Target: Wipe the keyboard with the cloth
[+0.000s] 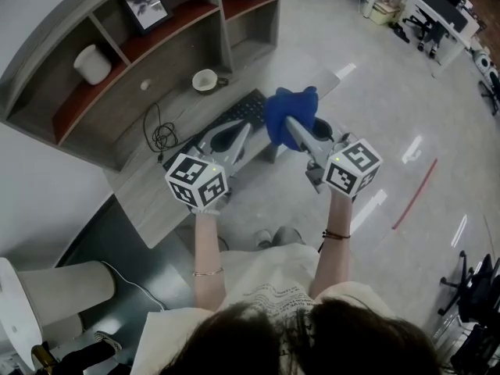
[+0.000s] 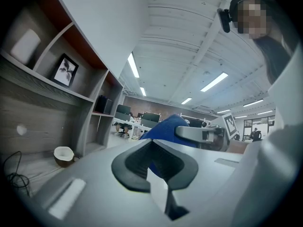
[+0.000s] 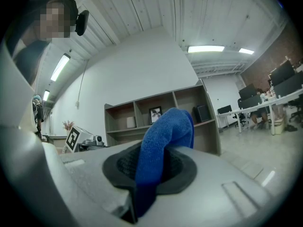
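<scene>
The black keyboard [image 1: 241,111] lies on the grey desk [image 1: 148,190]; its right end is hidden behind the blue cloth [image 1: 290,112]. My right gripper [image 1: 294,125] is shut on that cloth, which bunches up out of the jaws [image 3: 163,143] and is held in the air over the desk's front edge. My left gripper [image 1: 237,133] hovers beside it to the left, above the keyboard's near end, shut with nothing between its pads [image 2: 142,174]. In the left gripper view the cloth [image 2: 163,126] shows just beyond the jaws. Both grippers tilt upward.
A small bowl [image 1: 205,80] and a coiled black cable [image 1: 160,136] lie on the desk behind the keyboard. The shelf unit above holds a white jar [image 1: 93,64] and a framed picture [image 1: 146,6]. Open floor lies to the right.
</scene>
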### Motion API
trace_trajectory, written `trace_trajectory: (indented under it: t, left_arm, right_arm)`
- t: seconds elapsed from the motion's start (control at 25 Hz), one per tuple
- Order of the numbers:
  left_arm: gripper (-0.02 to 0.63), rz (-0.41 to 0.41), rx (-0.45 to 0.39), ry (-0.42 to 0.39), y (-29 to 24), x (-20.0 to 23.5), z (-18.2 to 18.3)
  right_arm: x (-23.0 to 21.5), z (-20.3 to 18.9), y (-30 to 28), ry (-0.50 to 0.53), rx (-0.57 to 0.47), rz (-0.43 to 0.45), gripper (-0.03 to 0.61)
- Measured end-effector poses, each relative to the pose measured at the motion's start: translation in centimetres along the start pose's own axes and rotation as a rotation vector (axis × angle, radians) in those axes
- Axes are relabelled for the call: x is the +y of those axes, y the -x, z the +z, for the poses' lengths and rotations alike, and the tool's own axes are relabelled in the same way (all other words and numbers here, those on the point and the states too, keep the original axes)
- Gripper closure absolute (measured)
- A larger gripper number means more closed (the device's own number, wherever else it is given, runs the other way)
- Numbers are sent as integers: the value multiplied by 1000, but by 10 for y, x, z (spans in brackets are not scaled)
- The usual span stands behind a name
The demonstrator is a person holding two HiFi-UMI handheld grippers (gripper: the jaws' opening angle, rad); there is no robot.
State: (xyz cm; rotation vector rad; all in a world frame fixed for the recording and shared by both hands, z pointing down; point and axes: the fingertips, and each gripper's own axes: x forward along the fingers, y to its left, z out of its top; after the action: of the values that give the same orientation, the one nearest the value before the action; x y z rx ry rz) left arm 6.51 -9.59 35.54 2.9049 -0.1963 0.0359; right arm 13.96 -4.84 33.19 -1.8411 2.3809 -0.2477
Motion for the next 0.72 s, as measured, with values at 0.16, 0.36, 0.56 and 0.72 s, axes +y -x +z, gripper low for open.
trace_trajectory:
  t: [0.16,0.36,0.56,0.72]
  left_arm:
    - [612,0,2,8,0,4,-2]
    - [612,22,7,23,-4,10,-8]
    - [612,58,-2,30,-16,21,-5]
    - [612,79,-6,30,-34,28,-2]
  right_arm:
    - [-4,-5,-4,-10,7,-6,520]
    - [-12,-10,-10,-25,23,8,520]
    - [-25,-10,-21,-21,42,42,520]
    - [-44,-4,-31,-19,52,71,520]
